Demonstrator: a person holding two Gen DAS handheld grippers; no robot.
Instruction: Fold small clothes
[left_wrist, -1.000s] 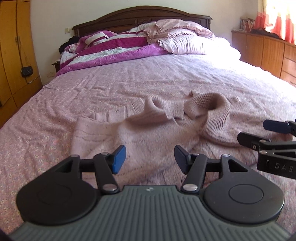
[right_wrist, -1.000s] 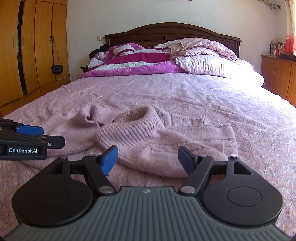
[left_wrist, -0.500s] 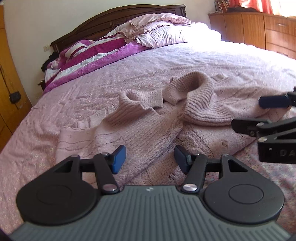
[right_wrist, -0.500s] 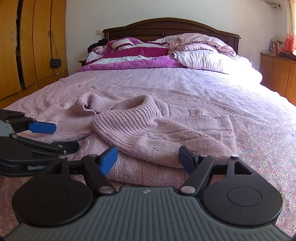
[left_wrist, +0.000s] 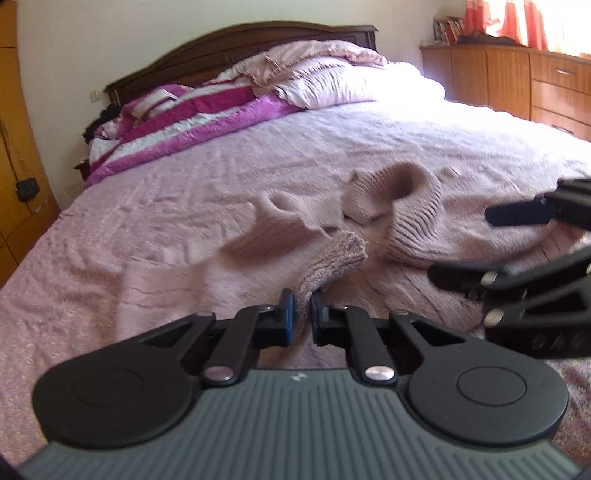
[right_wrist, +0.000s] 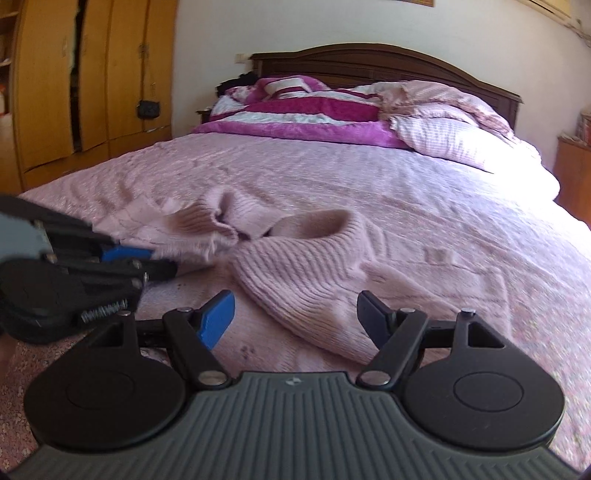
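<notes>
Left wrist view: the left gripper (left_wrist: 300, 308), spread wide half a second ago, has now closed and pinches a bunched fold of the pink sweater (left_wrist: 332, 258); the knit rises in a ridge from between the pads, so the fabric is taken up off the bed (left_wrist: 221, 173); I judge this to be the grasp that begins a fold, with the carry-over not yet done; the right gripper (left_wrist: 480, 247) shows just to the right of the sweater's ribbed collar (left_wrist: 410, 199), its fingers well parted with nothing between them.

Right wrist view: the right gripper (right_wrist: 295, 314) stays released as before, held over the near edge of the sweater (right_wrist: 306, 273), which lies rumpled near the foot of the bed (right_wrist: 369, 170); the left gripper (right_wrist: 147, 264) sits left of the sweater, clenched on its edge, where a second ago it only hovered.

Count: one sweater, one collar, two grippers, one bed; beyond the sweater, at the head of the bed, one striped magenta quilt (right_wrist: 295, 114).
</notes>
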